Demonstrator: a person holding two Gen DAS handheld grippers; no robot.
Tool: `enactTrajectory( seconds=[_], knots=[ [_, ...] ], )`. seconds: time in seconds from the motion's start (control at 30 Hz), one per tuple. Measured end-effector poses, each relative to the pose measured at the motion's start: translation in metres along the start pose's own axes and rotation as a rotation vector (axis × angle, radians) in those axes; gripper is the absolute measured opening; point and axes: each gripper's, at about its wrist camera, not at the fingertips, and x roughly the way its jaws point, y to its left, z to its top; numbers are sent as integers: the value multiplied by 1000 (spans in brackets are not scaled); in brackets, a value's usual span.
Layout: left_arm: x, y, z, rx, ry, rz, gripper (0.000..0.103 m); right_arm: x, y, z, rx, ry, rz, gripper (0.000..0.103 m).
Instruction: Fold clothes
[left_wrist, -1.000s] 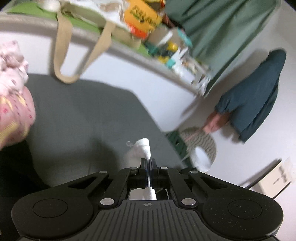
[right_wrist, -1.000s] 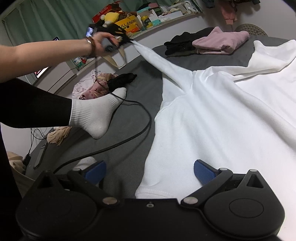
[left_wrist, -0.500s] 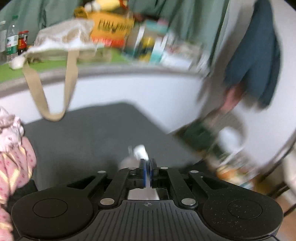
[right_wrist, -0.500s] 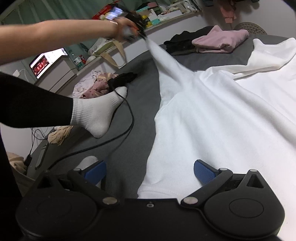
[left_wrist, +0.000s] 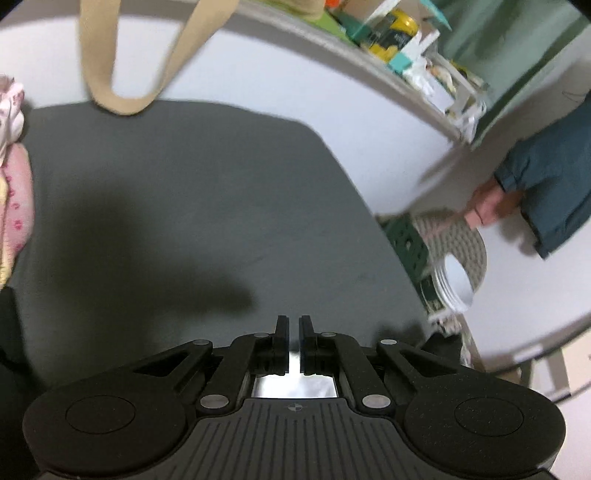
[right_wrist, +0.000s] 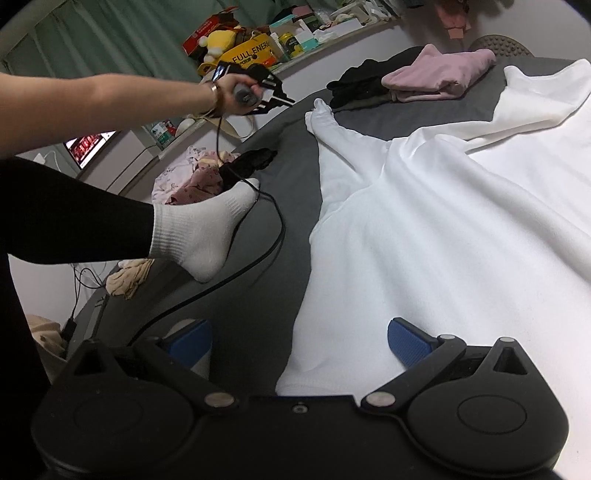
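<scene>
A large white sweatshirt lies spread on the grey bed. Its left sleeve is stretched flat toward the far edge. My left gripper hovers just above and left of the sleeve's cuff, held by a person's hand. In the left wrist view this gripper shows a narrow gap between its fingers with nothing in it, over bare grey sheet. My right gripper is wide open, its blue pads straddling the sweatshirt's near hem.
A folded pink garment and black clothes lie at the bed's far end. A patterned pink pile sits left. The person's socked foot and a black cable rest on the bed. A cluttered shelf runs behind.
My left gripper has let go of the white sleeve it was lifting. The sleeve now lies flat on the bed. The right gripper has stayed put, open.
</scene>
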Motion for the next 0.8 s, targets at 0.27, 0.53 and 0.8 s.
enactTrajectory(
  seconds=[0.27,0.53,0.8],
  knots=[
    [2,15,-36,-33,67,-142,64,1,4,-1,-23,11,-13,103],
    [14,-24,-62,163,27,-77,76,1,1,-2,-10,2,-1,103],
    [22,-37,-71,174,42,-82,29,0,-1,-2,-7,-1,7,103]
  ],
)
